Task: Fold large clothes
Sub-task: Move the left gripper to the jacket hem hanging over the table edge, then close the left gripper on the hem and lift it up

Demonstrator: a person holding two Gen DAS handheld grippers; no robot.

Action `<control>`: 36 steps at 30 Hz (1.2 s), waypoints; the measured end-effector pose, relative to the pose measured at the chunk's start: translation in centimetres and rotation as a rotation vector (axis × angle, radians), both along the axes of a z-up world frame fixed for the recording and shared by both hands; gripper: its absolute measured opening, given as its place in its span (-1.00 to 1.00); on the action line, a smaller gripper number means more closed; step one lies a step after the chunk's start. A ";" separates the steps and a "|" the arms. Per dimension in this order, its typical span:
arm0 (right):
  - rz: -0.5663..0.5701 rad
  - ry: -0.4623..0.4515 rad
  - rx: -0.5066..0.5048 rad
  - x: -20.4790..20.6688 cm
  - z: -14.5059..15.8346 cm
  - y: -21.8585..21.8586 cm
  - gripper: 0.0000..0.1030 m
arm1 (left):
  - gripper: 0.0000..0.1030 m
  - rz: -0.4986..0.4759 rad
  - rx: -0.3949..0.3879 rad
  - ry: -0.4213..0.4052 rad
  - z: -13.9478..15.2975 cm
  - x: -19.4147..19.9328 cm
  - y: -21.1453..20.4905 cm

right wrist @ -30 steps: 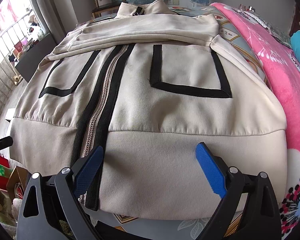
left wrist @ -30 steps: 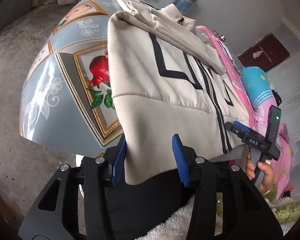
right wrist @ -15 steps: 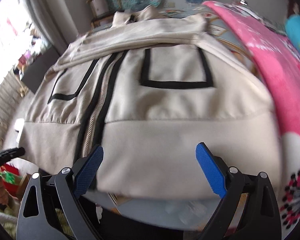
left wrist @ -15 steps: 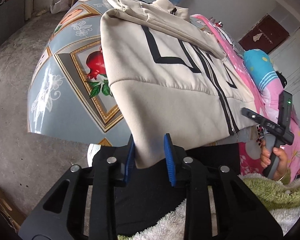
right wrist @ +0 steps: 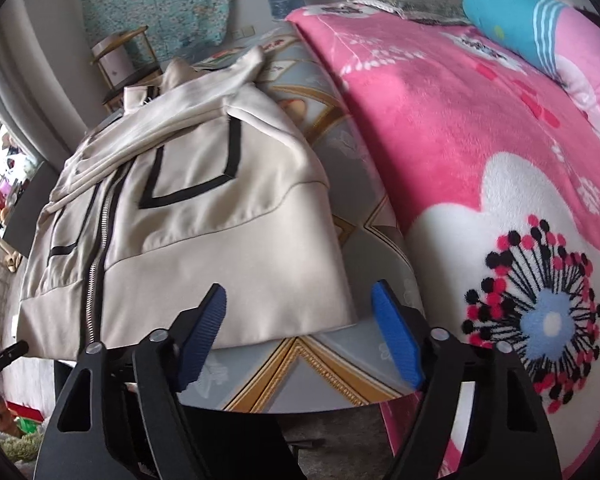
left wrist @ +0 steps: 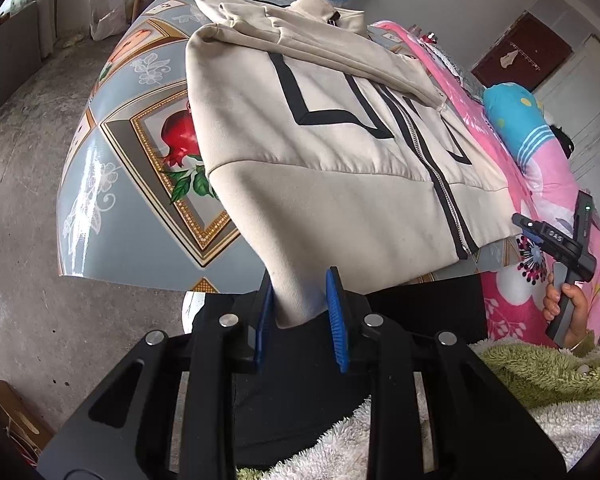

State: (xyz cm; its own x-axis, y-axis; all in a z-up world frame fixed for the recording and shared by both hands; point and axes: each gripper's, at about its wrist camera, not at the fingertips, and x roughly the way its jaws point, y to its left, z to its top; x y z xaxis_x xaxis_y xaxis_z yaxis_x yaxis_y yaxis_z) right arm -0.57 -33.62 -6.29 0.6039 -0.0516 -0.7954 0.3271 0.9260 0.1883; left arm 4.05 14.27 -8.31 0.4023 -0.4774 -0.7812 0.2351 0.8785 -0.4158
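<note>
Pinching the jacket's (left wrist: 340, 184) near hem corner, the left gripper's (left wrist: 300, 320) blue pads are pressing on the cloth where it is hanging off the table (left wrist: 140, 216). Only the right wrist view is showing the right gripper's (right wrist: 300, 336) jaws: they are closing, the opposite hem corner lying beyond them, ungripped. From the left wrist view, that tool is appearing only as a black handle in a hand (left wrist: 568, 308). A pink blanket (right wrist: 480, 128) is lying beside the jacket.
</note>
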 end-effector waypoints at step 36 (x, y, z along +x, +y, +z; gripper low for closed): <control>0.142 -0.207 -0.164 8.2 11.0 3.8 -0.90 | -0.91 0.081 -0.249 -0.253 9.6 9.6 2.0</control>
